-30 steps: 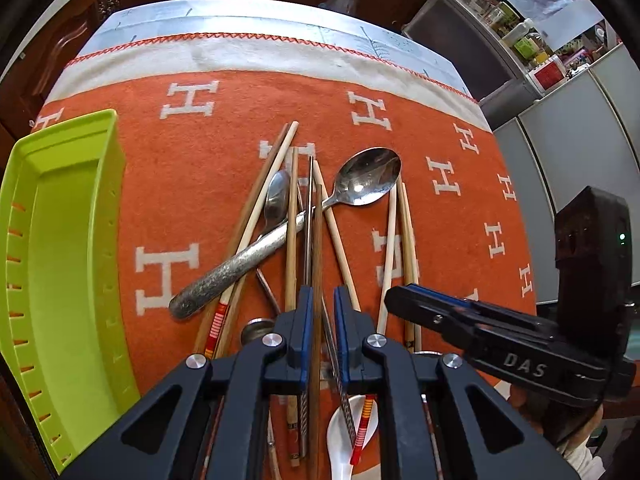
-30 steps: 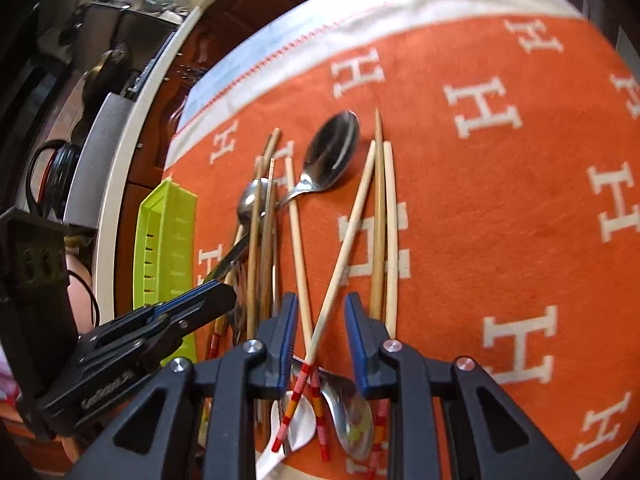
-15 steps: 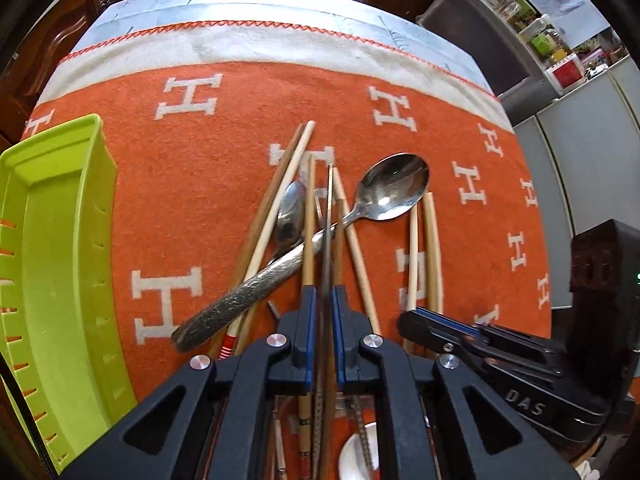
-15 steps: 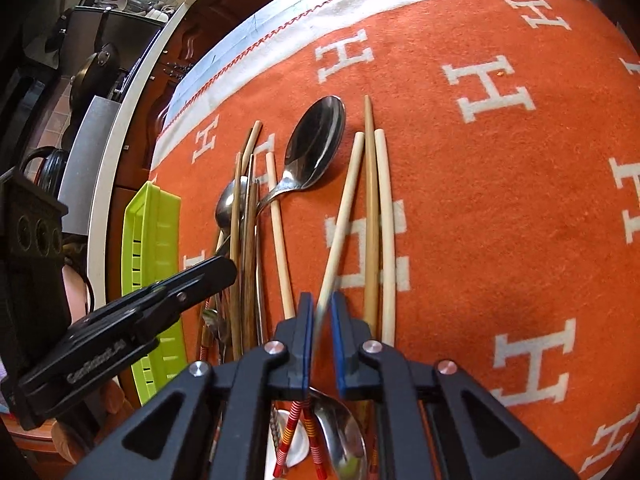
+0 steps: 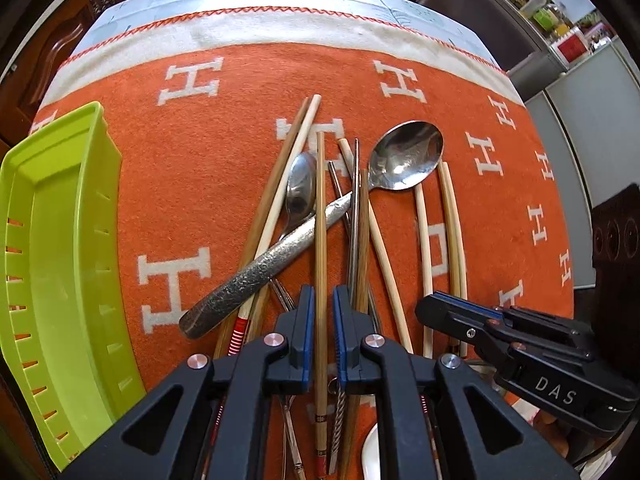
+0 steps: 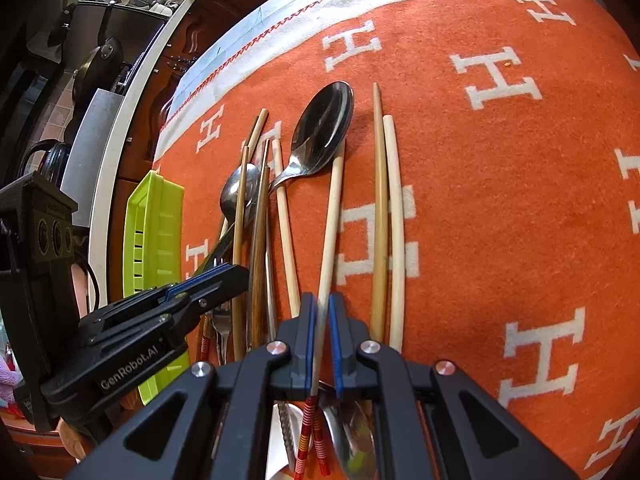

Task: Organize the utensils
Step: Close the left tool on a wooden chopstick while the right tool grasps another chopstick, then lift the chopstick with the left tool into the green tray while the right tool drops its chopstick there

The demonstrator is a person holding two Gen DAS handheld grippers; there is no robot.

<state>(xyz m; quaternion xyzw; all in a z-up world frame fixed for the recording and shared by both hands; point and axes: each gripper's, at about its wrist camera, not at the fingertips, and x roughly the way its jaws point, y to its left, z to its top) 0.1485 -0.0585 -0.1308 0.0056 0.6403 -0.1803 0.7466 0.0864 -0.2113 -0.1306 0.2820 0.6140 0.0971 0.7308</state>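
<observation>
Orange cloth [image 5: 208,184], white H pattern; lime-green tray [image 5: 60,240]; silver spoon [image 5: 408,156]; red-striped chopstick [image 6: 330,216].

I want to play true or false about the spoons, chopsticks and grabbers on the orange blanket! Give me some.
1. The left gripper is shut on a brown bamboo chopstick. True.
2. The right gripper is wide open. False: it is shut on a pale chopstick.
3. The green tray holds spoons. False: it looks empty.
4. The big spoon lies on the orange blanket. True.
5. The blanket has white stars. False: white H letters.
</observation>
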